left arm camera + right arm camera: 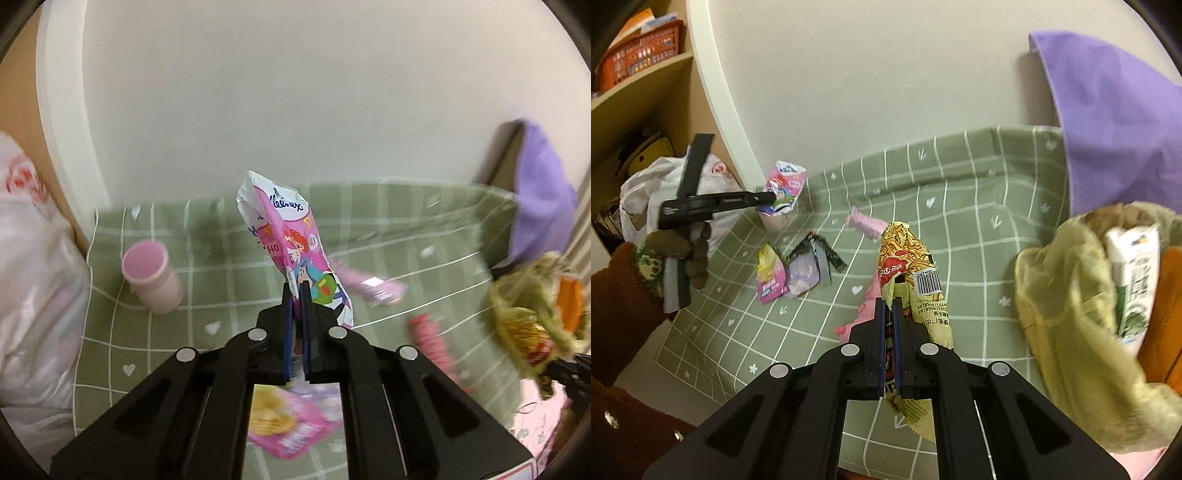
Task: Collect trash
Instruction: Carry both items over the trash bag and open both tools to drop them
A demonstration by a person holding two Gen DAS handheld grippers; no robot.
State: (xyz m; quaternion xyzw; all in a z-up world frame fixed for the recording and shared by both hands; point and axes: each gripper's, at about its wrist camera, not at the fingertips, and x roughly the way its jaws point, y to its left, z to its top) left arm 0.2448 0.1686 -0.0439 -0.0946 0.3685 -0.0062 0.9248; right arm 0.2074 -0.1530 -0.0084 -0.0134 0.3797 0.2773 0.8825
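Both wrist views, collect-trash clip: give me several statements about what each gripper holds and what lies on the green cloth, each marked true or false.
1. The left gripper is shut on the Kleenex tissue pack. True.
2. The right gripper is open with nothing between its fingers. False: it is shut on the yellow noodle wrapper.
3. A pink cup lies on the green checked cloth. True.
4. The yellow-green bag holds nothing. False: a white carton stands in its opening.
5. No trash is left on the cloth. False: a pink snack packet and a black torn wrapper lie there.
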